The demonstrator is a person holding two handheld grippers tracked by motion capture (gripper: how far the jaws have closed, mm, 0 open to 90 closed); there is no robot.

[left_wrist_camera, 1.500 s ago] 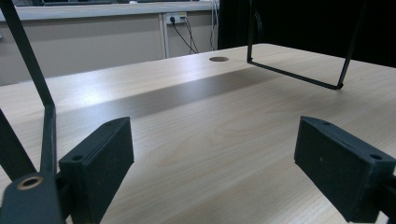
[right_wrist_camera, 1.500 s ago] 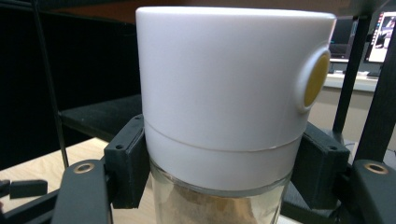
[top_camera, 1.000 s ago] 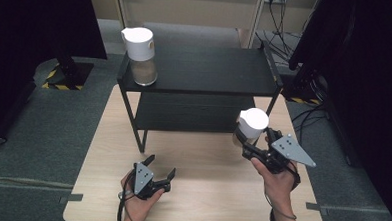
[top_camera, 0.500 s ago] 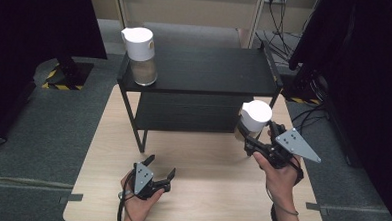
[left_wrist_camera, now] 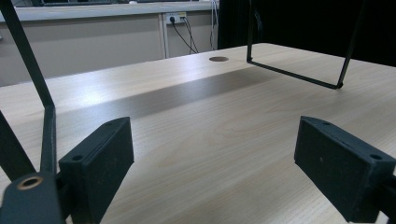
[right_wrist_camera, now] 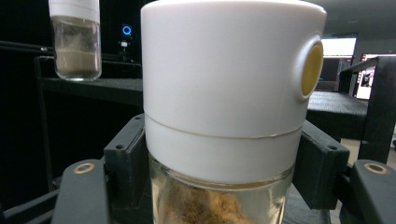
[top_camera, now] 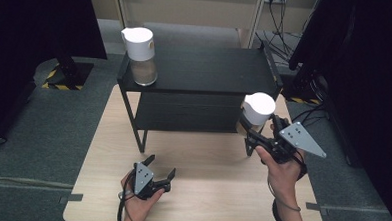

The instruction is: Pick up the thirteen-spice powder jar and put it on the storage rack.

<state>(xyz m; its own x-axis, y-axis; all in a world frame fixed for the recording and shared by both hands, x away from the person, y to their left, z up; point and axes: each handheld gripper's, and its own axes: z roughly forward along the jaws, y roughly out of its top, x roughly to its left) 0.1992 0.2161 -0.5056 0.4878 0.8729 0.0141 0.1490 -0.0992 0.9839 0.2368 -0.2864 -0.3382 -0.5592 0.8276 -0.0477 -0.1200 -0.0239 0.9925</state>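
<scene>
While the high view looks down on the desk, the right gripper holds a jar w/ white lid up by the shelf's right front corner. A 2nd jar stands on the shelf's left end. The left gripper rests near the desk's front edge, jaws wide.

Left gripper view: jaws apart over bare desk, shelf leg beyond.

Right gripper view: jaws clamp the jar at its glass, brown powder inside; 2nd jar top left.
</scene>
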